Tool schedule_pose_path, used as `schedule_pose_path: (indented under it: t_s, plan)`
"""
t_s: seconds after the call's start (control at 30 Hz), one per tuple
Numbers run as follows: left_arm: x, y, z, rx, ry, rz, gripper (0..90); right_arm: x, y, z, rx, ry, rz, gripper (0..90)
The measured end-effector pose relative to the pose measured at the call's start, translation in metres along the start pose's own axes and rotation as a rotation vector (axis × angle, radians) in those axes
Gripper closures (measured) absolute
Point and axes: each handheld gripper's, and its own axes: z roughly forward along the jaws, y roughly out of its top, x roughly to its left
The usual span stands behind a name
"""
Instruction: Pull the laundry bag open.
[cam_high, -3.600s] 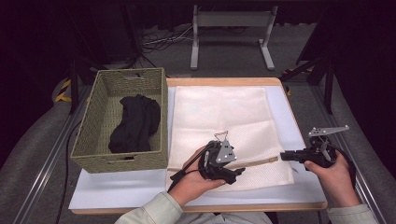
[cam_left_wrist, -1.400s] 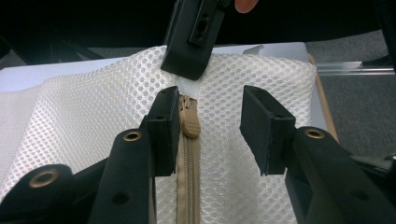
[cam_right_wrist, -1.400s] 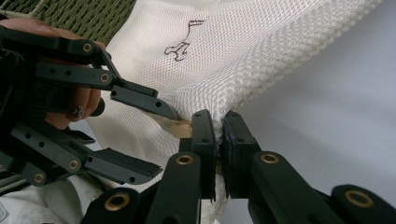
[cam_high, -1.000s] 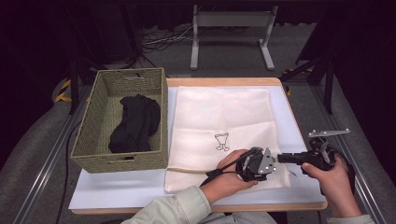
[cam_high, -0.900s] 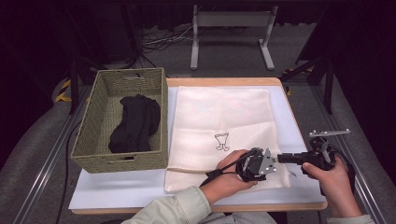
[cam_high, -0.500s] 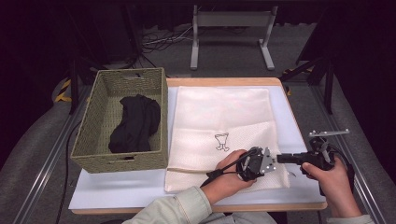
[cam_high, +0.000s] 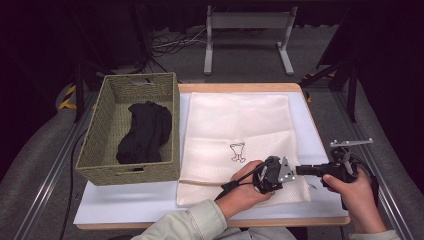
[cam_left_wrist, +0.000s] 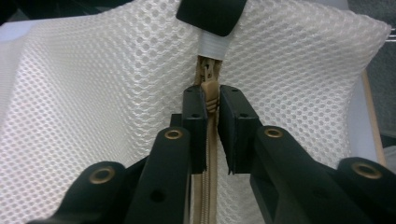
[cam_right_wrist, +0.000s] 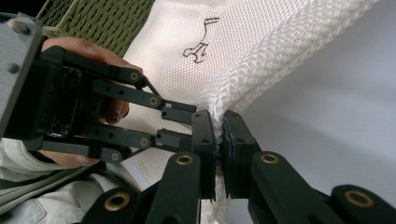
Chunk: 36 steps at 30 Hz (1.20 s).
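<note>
In the high view, a white mesh laundry bag (cam_high: 240, 135) lies flat on the table (cam_high: 125, 205), filling the middle of the frame. A woven basket (cam_high: 100, 130) with a black garment (cam_high: 145, 131) inside sits at the left, just beside the bag. At the lower right, the left gripper (cam_high: 290, 171) and the right gripper (cam_high: 301, 170) meet nose to nose at the bag's near right corner, each held in a hand rising from the bottom edge.

In the left gripper view, the mesh bag (cam_left_wrist: 93, 93) spreads across the frame, and a tan zipper (cam_left_wrist: 208, 154) runs up the middle between the two black jaws. The left gripper (cam_left_wrist: 212, 105) has just been closing, and its pads now pinch the zipper pull (cam_left_wrist: 210, 91). At the top centre, the tip of the right gripper (cam_left_wrist: 210, 14) grips the bag's white end tab (cam_left_wrist: 212, 45).

In the right gripper view, the right gripper (cam_right_wrist: 218, 133) is clamped on the bag's bunched corner (cam_right_wrist: 224, 93) in the middle of the frame. The left gripper (cam_right_wrist: 180, 112) comes in from the left, its tip touching the same corner. The basket (cam_right_wrist: 107, 18) shows at the upper left.
</note>
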Motion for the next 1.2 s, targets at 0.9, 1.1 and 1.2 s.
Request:
schedule_pose_path:
  t_s: [0.9,1.1,1.2]
  plan:
    - [-0.0022,0.0037,0.0053,0.038,0.025,-0.027,81.8,-0.0008,-0.0007,0.0020,-0.012,0.012,0.008,85.2]
    - [-0.0015,0.0041,0.0011,0.039,0.016,-0.033,82.2,-0.0002,-0.0008,0.0000,-0.017,-0.003,-0.001,85.2]
    - [-0.0006,0.0041,-0.0022,0.049,0.009,-0.047,82.4,0.0002,-0.0009,-0.0006,-0.013,-0.011,0.002,85.2]
